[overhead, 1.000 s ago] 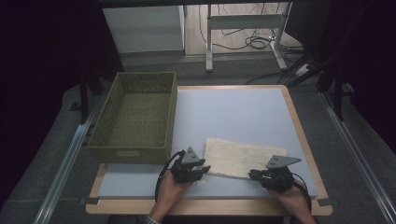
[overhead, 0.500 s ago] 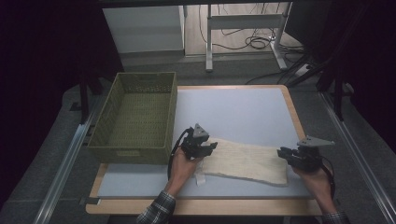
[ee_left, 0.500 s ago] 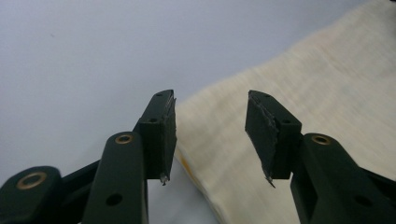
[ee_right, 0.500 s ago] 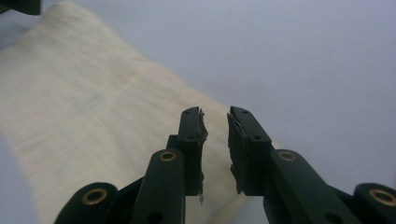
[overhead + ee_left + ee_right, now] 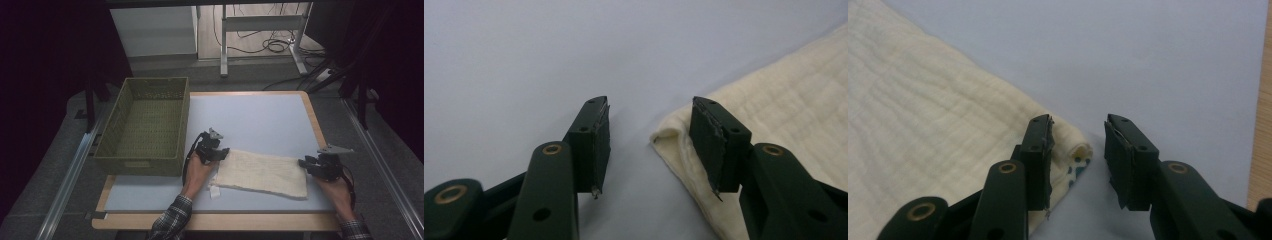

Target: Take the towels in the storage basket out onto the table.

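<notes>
A cream cloth [image 5: 262, 172] lies flat on the pale blue table top [image 5: 250, 117]. My left gripper [image 5: 220, 151] rests at the cloth's far left corner, my right gripper [image 5: 306, 162] at its far right corner. In the left gripper view the gripper [image 5: 649, 107] is open, and the rolled corner of the cloth [image 5: 794, 110] lies loose beside the right pad. In the right gripper view the gripper [image 5: 1079, 122] is open too, with the corner of the cloth [image 5: 923, 125] lying untouched in the gap. Both pairs of jaws have just been opening.
A green woven basket [image 5: 145, 125] with nothing in it stands at the table's left, close to my left hand. The table's wooden rim [image 5: 315, 120] runs down the right side. A small white tag [image 5: 215, 191] sticks out at the cloth's near left corner.
Both hands moved away from the table's near edge, the right one also to the right. The cloth now lies drawn out longer, and both grippers have opened off its corners.
</notes>
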Available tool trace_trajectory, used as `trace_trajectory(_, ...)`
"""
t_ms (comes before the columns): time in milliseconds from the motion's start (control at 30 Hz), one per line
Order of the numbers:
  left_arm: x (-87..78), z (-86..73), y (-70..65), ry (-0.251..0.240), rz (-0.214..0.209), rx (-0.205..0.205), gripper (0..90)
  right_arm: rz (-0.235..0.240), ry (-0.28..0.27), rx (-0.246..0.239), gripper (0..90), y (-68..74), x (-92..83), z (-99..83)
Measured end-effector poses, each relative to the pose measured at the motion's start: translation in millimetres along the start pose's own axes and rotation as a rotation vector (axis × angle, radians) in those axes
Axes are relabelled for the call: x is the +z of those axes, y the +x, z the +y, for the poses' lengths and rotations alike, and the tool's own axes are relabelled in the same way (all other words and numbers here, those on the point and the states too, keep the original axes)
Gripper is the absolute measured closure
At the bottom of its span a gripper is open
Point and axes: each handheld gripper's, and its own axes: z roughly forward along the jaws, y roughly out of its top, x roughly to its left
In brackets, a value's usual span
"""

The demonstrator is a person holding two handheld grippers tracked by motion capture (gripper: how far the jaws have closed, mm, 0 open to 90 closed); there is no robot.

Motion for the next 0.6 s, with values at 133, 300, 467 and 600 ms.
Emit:
trace_trajectory(133, -1.6, -0.1, -3.2, 0.005, -0.049, 0.019, 79.1, 0.033, 0.011, 0.002, 84.3, 1.5, -0.6, 1.1)
trace_trajectory(300, -12.0, -3.5, -9.8, -0.002, -0.056, 0.038, 84.7, 0.004, 0.013, -0.009, 85.9, -1.7, 2.3, 12.6)
trace_trajectory(467, -31.0, -12.1, -13.3, -0.021, -0.078, 0.030, 84.9, 0.005, -0.001, -0.014, 85.6, -10.5, 15.1, 30.6)
trace_trajectory(600, -44.1, -20.5, -18.1, -0.022, -0.106, 0.025, 84.5, 0.010, 0.010, -0.035, 85.2, -15.5, 30.9, 43.7)
